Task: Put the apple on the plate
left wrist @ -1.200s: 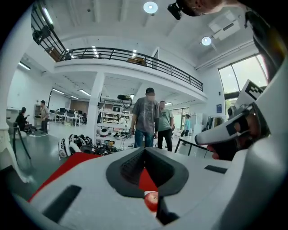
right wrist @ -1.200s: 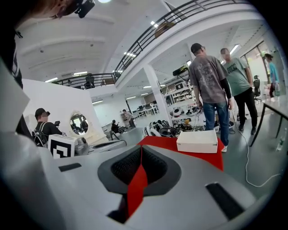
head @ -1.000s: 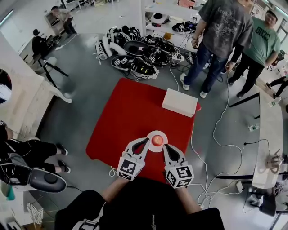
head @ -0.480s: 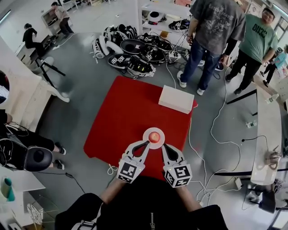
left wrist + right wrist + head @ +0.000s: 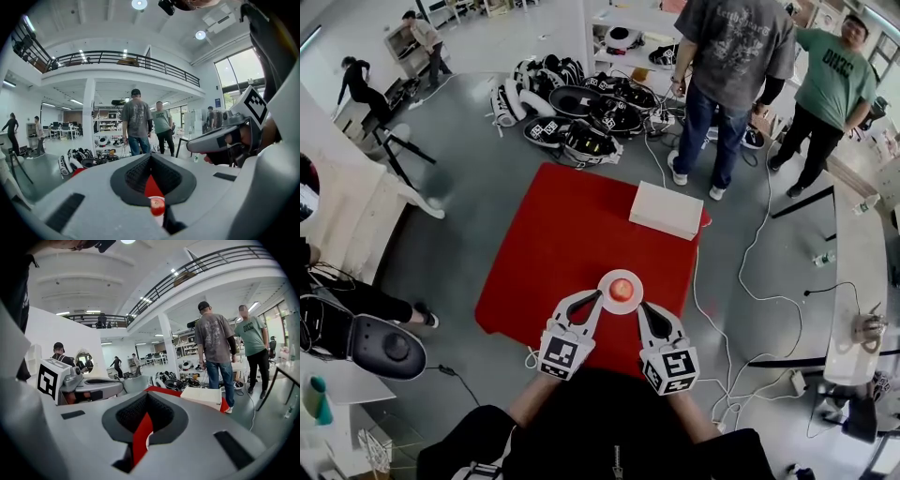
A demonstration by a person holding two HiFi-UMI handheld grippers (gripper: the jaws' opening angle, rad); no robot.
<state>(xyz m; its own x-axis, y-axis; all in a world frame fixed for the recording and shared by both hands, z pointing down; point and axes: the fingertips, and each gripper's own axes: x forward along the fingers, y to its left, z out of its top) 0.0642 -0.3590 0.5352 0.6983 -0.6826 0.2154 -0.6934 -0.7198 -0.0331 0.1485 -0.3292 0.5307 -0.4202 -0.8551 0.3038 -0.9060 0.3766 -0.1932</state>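
Note:
A red apple (image 5: 622,288) sits on a small white plate (image 5: 608,280) near the front edge of the red table (image 5: 572,234). My left gripper (image 5: 593,300) rests just left of the plate, shut and holding nothing. My right gripper (image 5: 644,308) lies just right of the plate, also shut and empty. In the left gripper view the apple (image 5: 157,205) shows through the notch below the shut left gripper (image 5: 151,174). In the right gripper view, under the right gripper (image 5: 146,420), only the red cloth and a sliver of the plate (image 5: 149,438) show.
A white box (image 5: 667,210) lies at the table's far right corner. Two people (image 5: 729,66) stand beyond it. A heap of black and white gear (image 5: 581,112) covers the floor behind the table. Cables (image 5: 727,309) trail along the right side.
The apple stays on the plate and both grippers hold their places beside it. Only the head view has drifted a little, and people in the background have shifted.

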